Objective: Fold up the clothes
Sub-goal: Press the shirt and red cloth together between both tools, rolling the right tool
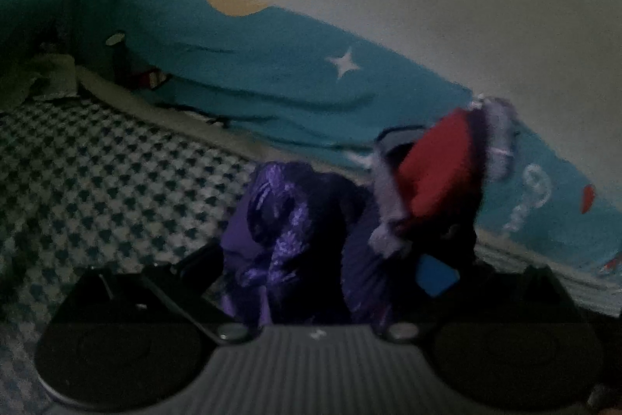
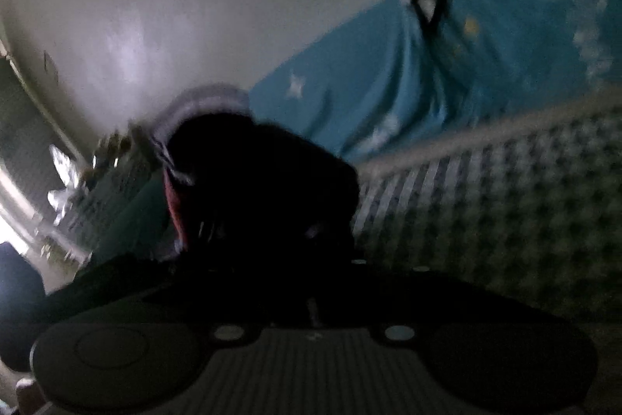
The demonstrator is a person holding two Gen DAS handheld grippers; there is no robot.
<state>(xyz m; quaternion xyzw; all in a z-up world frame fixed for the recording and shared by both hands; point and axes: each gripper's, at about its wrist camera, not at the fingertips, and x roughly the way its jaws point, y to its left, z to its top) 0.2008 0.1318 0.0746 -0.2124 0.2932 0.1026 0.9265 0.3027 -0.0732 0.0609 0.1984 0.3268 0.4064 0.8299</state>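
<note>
One purple garment [image 1: 280, 232] with a red and pale trim is seen bunched above the checked bed cover [image 1: 97, 174], between the fingers of the left hand-held gripper [image 1: 311, 282], which is clenched on it. One teal cloth [image 1: 252, 65] with a white star lies behind. The right hand-held gripper [image 2: 311, 282] is clenched; what it grips cannot be told, its view being blocked by dark cloth. No writing can be read.

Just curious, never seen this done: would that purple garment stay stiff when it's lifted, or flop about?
Probably floppy: the purple garment bunches in soft folds between the left tool's fingers. It looks shiny, so it may slide. Likely light, since its red-lined, pale-trimmed part stands up off the checked bedcover.
</note>
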